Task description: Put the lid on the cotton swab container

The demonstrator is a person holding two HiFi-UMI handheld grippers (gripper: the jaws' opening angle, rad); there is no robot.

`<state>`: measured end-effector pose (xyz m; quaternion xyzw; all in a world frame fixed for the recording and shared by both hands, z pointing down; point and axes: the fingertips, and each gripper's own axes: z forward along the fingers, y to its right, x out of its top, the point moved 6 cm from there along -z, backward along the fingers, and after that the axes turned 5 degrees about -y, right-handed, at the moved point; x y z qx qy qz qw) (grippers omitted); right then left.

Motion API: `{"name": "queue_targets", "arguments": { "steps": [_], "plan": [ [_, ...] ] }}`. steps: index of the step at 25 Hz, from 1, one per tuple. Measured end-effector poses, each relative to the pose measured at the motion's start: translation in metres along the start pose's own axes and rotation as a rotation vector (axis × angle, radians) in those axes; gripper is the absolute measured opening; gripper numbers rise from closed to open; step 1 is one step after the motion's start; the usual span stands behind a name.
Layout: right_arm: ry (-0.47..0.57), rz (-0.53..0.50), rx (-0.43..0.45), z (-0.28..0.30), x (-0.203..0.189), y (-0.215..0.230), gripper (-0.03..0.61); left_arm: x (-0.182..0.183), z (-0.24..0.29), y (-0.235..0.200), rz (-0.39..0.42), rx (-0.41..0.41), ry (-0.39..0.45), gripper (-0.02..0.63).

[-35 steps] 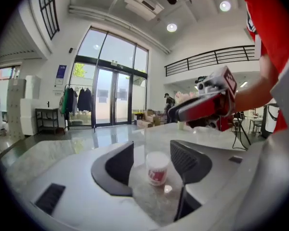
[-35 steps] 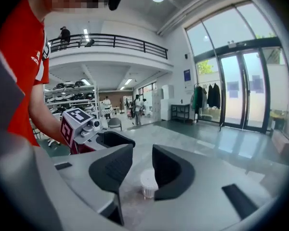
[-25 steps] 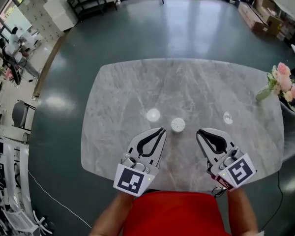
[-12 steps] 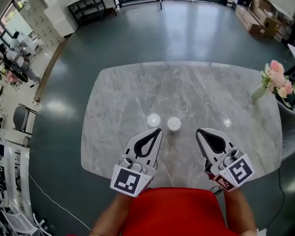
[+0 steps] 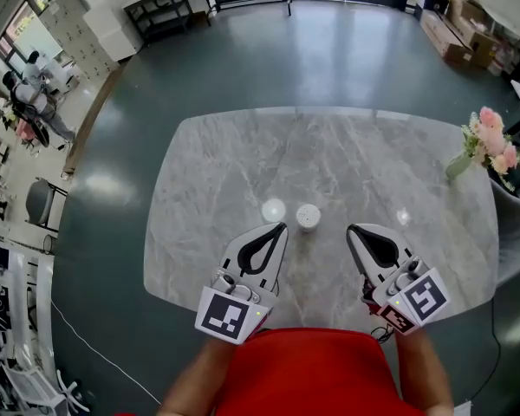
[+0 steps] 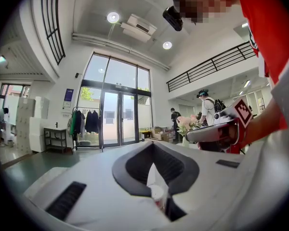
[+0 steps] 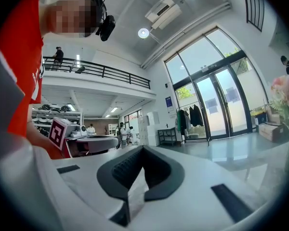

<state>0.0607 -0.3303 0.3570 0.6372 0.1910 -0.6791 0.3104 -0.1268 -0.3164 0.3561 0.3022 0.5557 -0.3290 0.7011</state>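
Our left gripper (image 5: pixel 282 227) and right gripper (image 5: pixel 351 230) hang clenched and empty over the table's (image 5: pixel 234 146) near edge, poised to flank the mid-table container (image 5: pixel 308 217), with what seems its lid (image 5: pixel 273 209) just left.

Grey marble tabletop (image 5: pixel 243 163). Pink flowers in vase (image 5: pixel 490 150) at tabletop's right edge. Black shelf rack (image 5: pixel 160 9) on floor well beyond tabletop's far-left corner. Cardboard boxes (image 5: pixel 451 29) beyond far-right corner.

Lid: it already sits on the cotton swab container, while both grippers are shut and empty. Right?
No. The head view shows the lid lying on the table left of the cotton swab container, not on it. The left gripper and right gripper are shut and empty.
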Motion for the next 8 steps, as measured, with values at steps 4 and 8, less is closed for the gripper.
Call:
{"name": "queue_targets", "arguments": {
  "steps": [4,8],
  "plan": [
    [0.003,-0.001,0.007,0.0007,0.0007,-0.0031,0.005,-0.0009,-0.0037,0.0001,-0.002,0.007,-0.001,0.018],
    [0.0,-0.003,0.012,-0.0015,-0.0005,-0.0032,0.005,-0.0009,-0.0037,0.0031,0.001,0.011,0.0,0.018]
  ]
}}
